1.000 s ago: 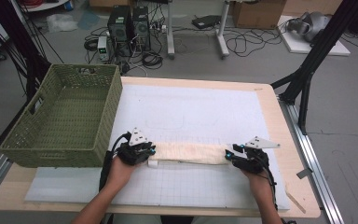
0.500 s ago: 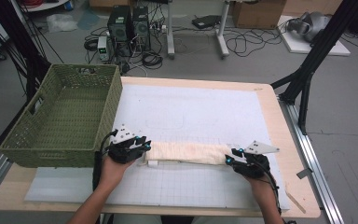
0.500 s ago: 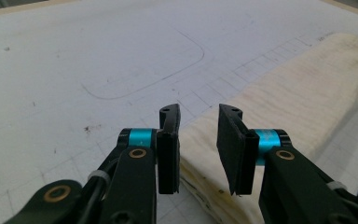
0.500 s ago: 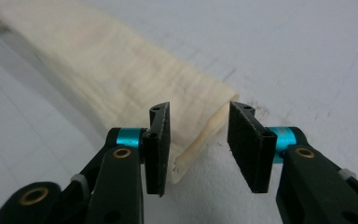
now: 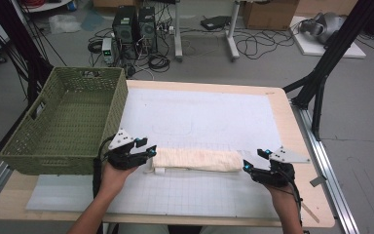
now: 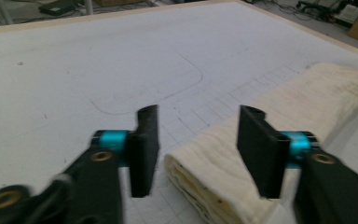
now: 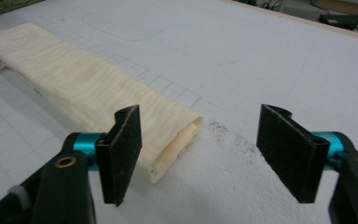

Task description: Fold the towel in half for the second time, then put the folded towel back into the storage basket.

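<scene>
In the left gripper view, the rolled cream cloth towel (image 6: 279,135) runs behind the right black jaw; its near end is cut off by the bottom edge.

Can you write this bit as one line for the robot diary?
left gripper: just opened, off towel | right gripper: just opened, empty | folded towel: flat on table
</scene>
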Demonstrator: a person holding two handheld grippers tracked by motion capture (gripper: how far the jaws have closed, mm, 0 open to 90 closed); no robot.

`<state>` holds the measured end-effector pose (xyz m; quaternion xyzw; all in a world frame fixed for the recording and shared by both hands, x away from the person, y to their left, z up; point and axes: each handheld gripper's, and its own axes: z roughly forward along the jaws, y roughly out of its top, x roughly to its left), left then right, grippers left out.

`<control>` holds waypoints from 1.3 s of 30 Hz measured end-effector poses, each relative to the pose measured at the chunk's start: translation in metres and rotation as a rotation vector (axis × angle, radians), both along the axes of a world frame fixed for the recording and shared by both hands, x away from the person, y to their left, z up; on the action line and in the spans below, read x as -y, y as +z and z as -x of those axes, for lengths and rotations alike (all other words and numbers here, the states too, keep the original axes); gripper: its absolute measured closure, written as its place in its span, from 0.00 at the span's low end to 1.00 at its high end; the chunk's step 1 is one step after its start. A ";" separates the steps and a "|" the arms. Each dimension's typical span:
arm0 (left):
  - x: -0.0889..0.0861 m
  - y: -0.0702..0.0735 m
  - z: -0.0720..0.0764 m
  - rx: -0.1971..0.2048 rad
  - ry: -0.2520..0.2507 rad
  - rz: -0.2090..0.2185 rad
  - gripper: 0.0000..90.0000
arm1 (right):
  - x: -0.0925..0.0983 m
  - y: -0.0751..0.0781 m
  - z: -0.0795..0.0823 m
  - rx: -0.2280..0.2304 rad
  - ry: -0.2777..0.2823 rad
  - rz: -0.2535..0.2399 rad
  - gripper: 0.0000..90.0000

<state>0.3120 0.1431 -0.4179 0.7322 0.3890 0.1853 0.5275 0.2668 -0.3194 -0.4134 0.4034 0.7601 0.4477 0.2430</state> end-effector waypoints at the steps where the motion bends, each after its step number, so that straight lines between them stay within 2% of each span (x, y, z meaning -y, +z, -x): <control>1: 0.000 0.001 0.000 -0.002 0.001 0.006 0.37 | 0.002 0.000 0.001 -0.001 -0.013 0.002 0.29; 4: 0.000 0.002 0.000 0.003 0.018 0.013 0.27 | 0.007 0.000 0.002 -0.007 -0.044 -0.018 0.21; 6: -0.001 0.002 -0.001 0.008 0.011 0.015 0.24 | 0.010 0.000 0.002 0.011 -0.066 -0.011 0.13; 10: -0.001 0.002 -0.001 0.009 0.003 0.021 0.24 | 0.015 0.000 -0.001 0.020 -0.104 -0.006 0.13; 16: 0.002 0.003 -0.002 0.028 -0.020 0.024 0.24 | 0.019 -0.002 -0.002 0.004 -0.085 -0.005 0.13; 20: 0.001 0.004 0.000 0.029 -0.026 0.027 0.24 | 0.021 0.000 -0.001 0.014 -0.092 -0.047 0.13; 22: 0.001 0.003 0.001 0.036 -0.028 0.031 0.24 | 0.020 0.002 0.000 0.033 -0.089 -0.047 0.13; 25: 0.001 0.003 0.000 0.040 -0.028 0.032 0.24 | 0.020 0.003 0.000 0.032 -0.091 -0.066 0.13; 30: 0.000 0.002 0.000 0.041 -0.030 0.035 0.24 | 0.020 0.002 -0.001 0.026 -0.088 -0.057 0.13; 33: -0.001 0.002 0.001 0.043 -0.039 0.044 0.24 | 0.021 0.003 -0.001 0.039 -0.089 -0.066 0.13; 39: -0.001 0.000 0.000 0.035 -0.041 0.041 0.24 | 0.017 0.001 -0.003 0.024 -0.079 -0.064 0.13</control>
